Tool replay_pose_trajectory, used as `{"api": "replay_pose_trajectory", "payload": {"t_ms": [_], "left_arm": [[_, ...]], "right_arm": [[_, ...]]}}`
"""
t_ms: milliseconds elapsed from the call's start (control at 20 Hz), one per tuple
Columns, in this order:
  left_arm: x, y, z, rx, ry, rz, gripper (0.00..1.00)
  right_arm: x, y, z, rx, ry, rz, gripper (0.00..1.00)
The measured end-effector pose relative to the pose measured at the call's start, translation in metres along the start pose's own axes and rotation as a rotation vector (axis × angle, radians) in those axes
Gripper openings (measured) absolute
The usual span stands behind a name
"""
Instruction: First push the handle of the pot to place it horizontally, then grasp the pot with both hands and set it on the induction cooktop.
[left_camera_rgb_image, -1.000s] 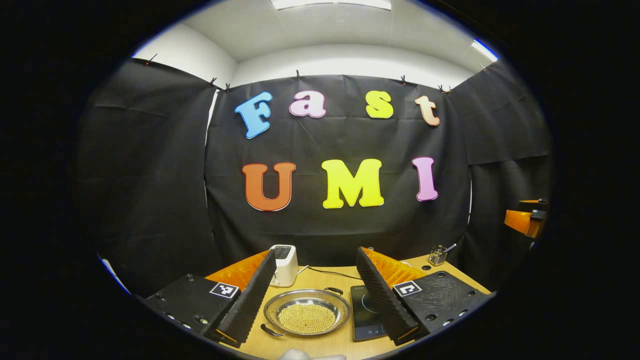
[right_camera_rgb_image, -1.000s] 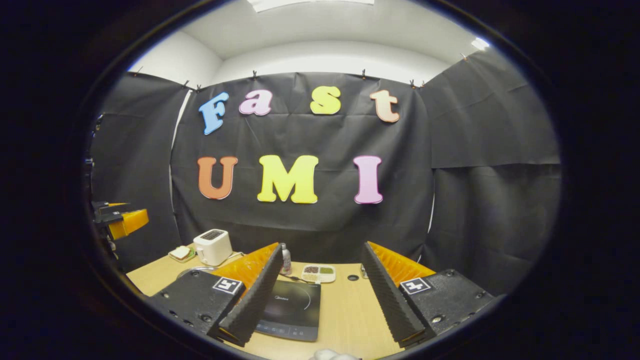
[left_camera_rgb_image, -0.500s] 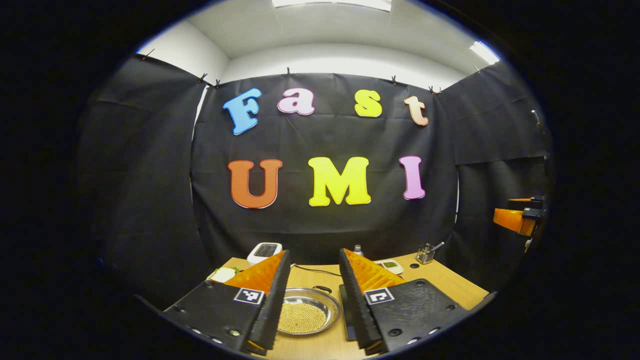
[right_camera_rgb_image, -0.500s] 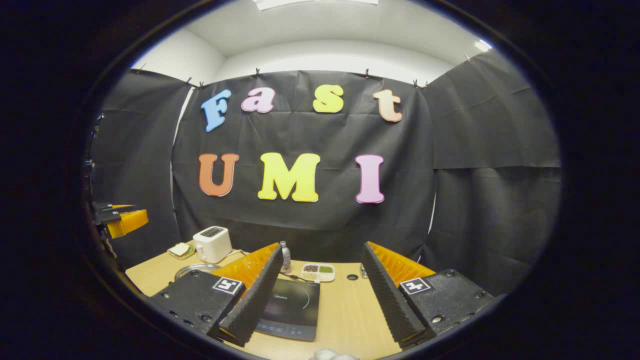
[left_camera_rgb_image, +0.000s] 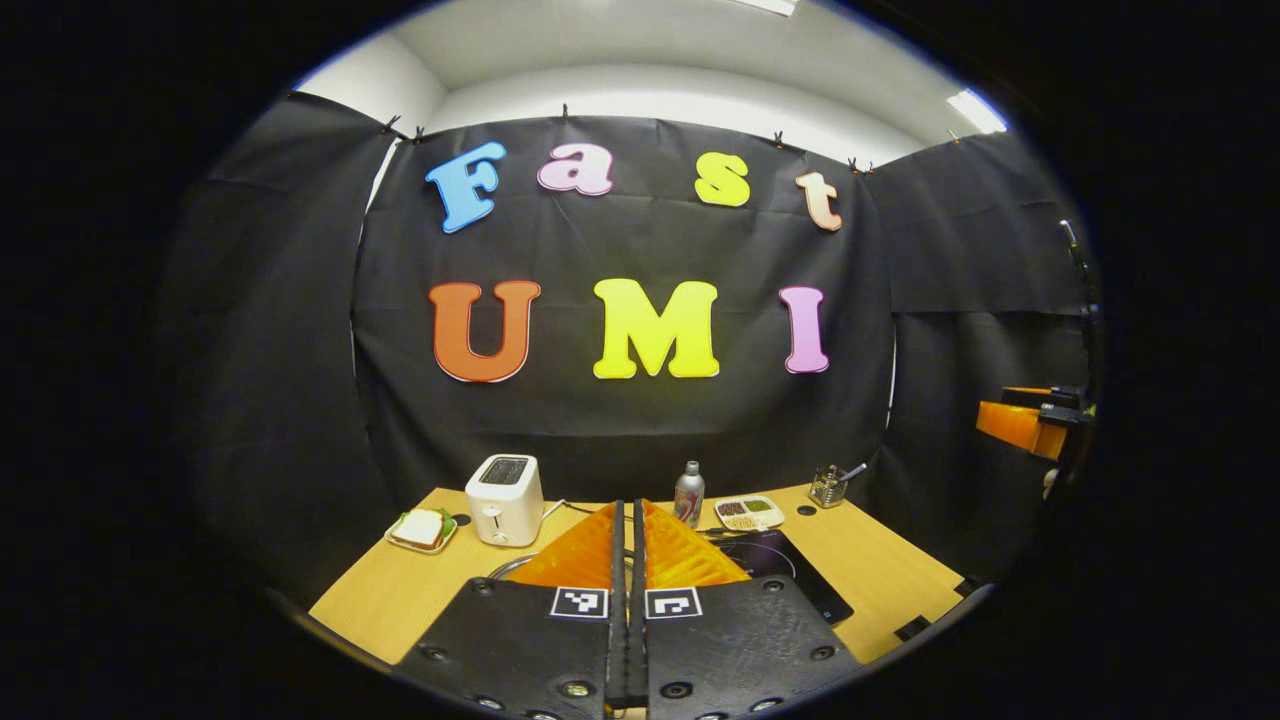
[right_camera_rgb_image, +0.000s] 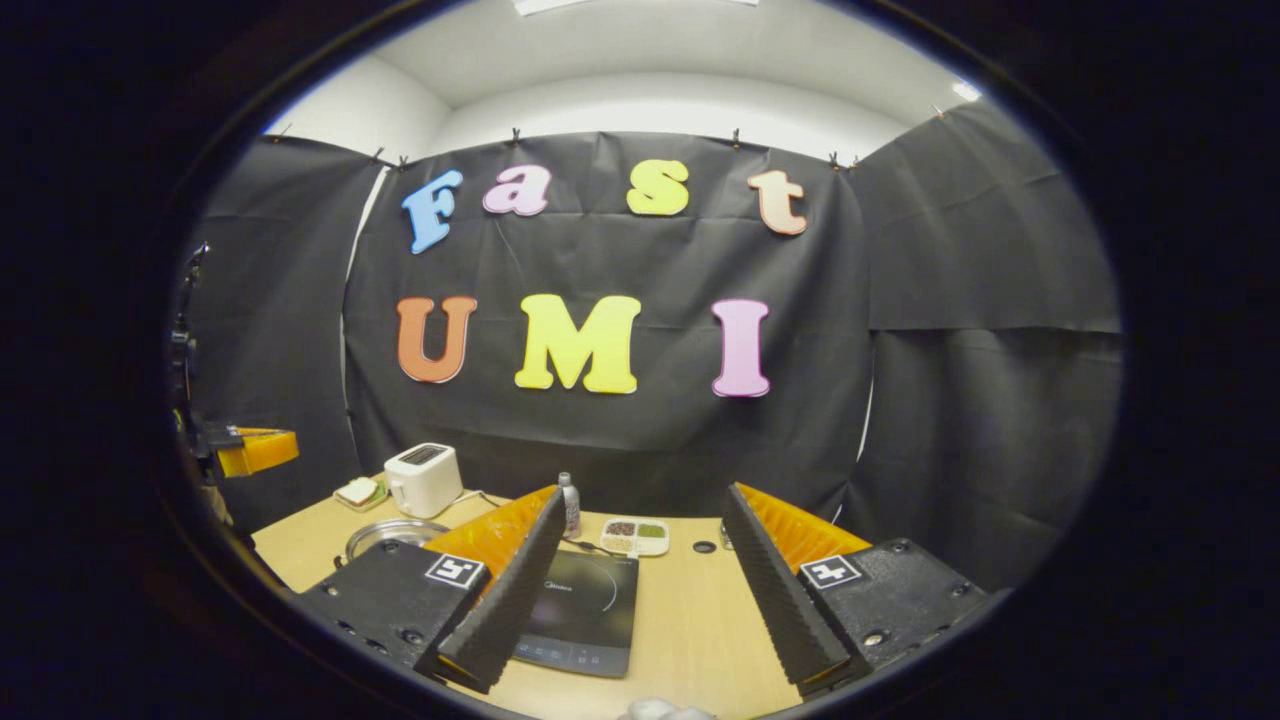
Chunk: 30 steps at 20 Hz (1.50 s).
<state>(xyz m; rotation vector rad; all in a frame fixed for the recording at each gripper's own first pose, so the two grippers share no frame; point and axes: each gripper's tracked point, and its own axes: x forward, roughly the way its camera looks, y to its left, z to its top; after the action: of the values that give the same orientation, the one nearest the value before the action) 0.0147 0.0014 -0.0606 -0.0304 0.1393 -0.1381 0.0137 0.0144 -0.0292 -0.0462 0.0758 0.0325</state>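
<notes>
Black cloth backs the wooden table (right_camera_rgb_image: 690, 640). I see my left gripper (left_camera_rgb_image: 629, 600) with fingers pressed together on nothing, the pot (left_camera_rgb_image: 505, 567) just behind them. My right gripper (right_camera_rgb_image: 640, 590) gapes wide, empty, above the induction cooktop (right_camera_rgb_image: 580, 610).

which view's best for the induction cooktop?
Right gripper view. The induction cooktop lies between that hand-held gripper's open fingers, with its glass top and front control strip visible. In the left gripper view, the shut left hand-held gripper covers most of it; only the right part shows.
</notes>
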Motion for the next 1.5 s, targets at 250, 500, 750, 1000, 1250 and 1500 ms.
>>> {"api": "replay_pose_trajectory", "payload": {"t_ms": [250, 500, 750, 1000, 1250, 1500], "left_arm": [[0.011, 0.004, -0.077, -0.003, 0.165, -0.001, 0.0], [0.013, 0.019, -0.165, -0.017, 0.348, 0.03, 0.0], [0.012, 0.027, -0.229, -0.04, 0.487, 0.049, 0.0], [0.011, 0.042, -0.277, -0.046, 0.599, 0.085, 0.0], [0.016, 0.056, -0.303, -0.049, 0.693, 0.088, 0.0], [0.024, 0.063, -0.315, -0.033, 0.763, 0.076, 0.0]], "right_arm": [[0.001, -0.002, -0.008, -0.004, 0.025, -0.001, 0.99], [0.005, -0.004, -0.023, -0.018, 0.068, 0.0, 1.0], [0.007, -0.002, -0.032, -0.032, 0.1, 0.003, 0.99], [0.009, -0.003, -0.044, -0.027, 0.128, 0.004, 0.99], [0.013, 0.0, -0.055, -0.02, 0.155, 0.008, 0.99], [0.018, 0.003, -0.062, -0.02, 0.162, 0.014, 0.99]]}}
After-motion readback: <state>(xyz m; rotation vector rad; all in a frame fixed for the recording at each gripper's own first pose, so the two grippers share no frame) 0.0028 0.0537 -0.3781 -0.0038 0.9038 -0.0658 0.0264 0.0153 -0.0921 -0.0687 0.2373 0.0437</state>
